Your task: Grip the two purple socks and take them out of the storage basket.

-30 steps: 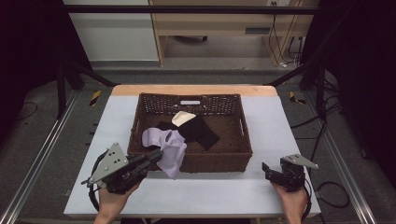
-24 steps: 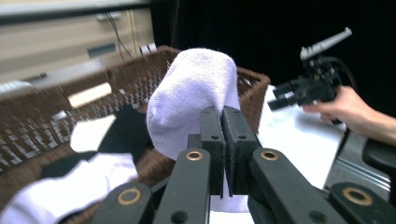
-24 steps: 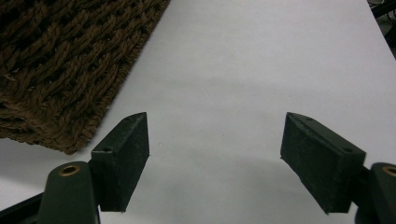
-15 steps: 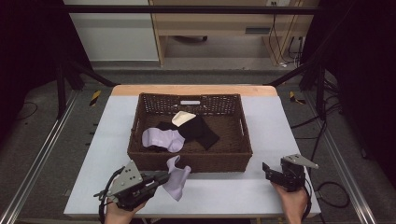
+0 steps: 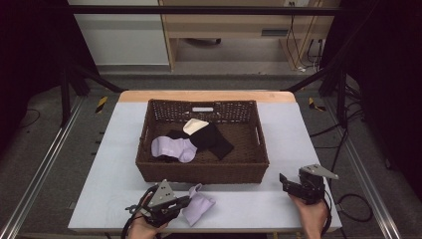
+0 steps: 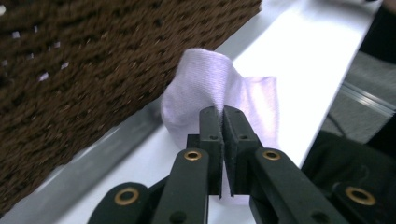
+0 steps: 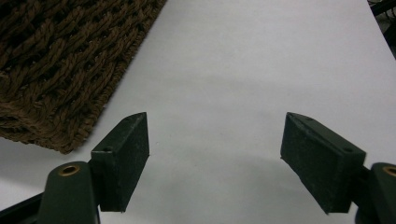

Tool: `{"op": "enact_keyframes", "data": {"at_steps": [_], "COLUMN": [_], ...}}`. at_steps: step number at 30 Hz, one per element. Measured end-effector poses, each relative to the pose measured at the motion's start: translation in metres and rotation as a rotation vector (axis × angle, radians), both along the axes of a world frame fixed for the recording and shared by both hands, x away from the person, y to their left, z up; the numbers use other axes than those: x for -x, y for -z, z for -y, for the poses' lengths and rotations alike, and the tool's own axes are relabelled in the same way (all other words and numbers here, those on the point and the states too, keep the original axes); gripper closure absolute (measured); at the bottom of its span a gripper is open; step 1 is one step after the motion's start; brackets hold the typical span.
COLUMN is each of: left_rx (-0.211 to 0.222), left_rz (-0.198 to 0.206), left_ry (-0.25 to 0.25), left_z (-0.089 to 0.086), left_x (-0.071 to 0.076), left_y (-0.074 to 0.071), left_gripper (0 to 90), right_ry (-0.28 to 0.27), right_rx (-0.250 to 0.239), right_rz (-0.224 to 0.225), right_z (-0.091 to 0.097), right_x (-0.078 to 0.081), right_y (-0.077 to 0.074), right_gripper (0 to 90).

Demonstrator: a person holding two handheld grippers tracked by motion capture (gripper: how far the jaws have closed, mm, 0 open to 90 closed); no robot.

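Observation:
A lilac sock (image 5: 200, 206) lies crumpled on the white table just in front of the brown wicker basket (image 5: 199, 172). My left gripper (image 5: 186, 202) holds its edge. In the left gripper view the sock (image 6: 201, 79) bunches up against the basket wall (image 6: 93, 56), and the left gripper (image 6: 222, 114) has its jaws nearly together with cloth pinched at the tips; they have just been opening a little. My right gripper (image 5: 284, 183) rests open near the table's front right, and in its own view the right gripper (image 7: 215, 154) has bare table between the jaws.
Inside the basket lie a second lilac sock (image 5: 171, 148), black socks (image 5: 213, 140) and a cream one (image 5: 195, 126). The basket's corner (image 7: 60, 56) lies just left of my right gripper. The table (image 5: 298, 134) ends close behind both hands.
My left gripper has come down and back from the basket's front rim to the table, pulling the lilac sock out with it. The right gripper has stayed put.

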State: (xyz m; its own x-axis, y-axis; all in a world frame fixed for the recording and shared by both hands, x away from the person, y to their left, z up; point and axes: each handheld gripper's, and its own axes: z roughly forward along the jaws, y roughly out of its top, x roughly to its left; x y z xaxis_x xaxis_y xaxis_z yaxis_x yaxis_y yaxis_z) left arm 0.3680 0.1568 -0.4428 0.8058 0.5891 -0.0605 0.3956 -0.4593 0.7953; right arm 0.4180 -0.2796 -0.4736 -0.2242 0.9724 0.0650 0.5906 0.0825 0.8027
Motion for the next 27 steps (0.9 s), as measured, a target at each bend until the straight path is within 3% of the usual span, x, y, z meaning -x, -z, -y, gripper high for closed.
{"op": "enact_keyframes", "data": {"at_steps": [3, 4, 5, 6, 10, 13, 17, 27], "left_rx": [-0.012, -0.02, -0.02, -0.009, 0.012, 0.041, 0.084, 0.125], "left_rz": [-0.012, -0.022, -0.022, -0.026, -0.01, -0.005, 0.033, 0.118], "left_ry": [-0.015, -0.024, -0.024, -0.03, -0.08, -0.094, -0.133, -0.218], "left_z": [0.001, 0.001, 0.001, 0.001, -0.004, -0.01, -0.021, -0.048], "left_x": [-0.003, -0.004, -0.004, -0.005, -0.005, -0.005, -0.005, -0.01], "left_y": [0.007, 0.009, 0.009, 0.009, 0.002, -0.004, -0.019, -0.055], "left_gripper": [79.2, 71.2, 68.9, 68.9, 52.3, 50.3, 49.6, 45.6], "right_ry": [0.0, -0.001, -0.001, -0.002, -0.003, -0.001, 0.0, 0.002], "right_rx": [-0.001, -0.005, -0.005, -0.004, -0.002, -0.004, -0.005, -0.011], "right_rz": [-0.001, -0.004, -0.004, -0.005, -0.003, -0.001, -0.004, -0.002], "right_z": [0.0, 0.0, 0.0, 0.0, 0.0, 0.0, 0.0, 0.0], "right_x": [0.0, 0.0, 0.0, -0.001, -0.001, -0.001, -0.001, -0.001], "right_y": [0.0, 0.0, 0.0, 0.0, 0.0, 0.0, 0.0, 0.0], "right_gripper": [23.8, 23.8, 23.8, 23.8, 23.8, 23.8, 23.8, 23.6]}}
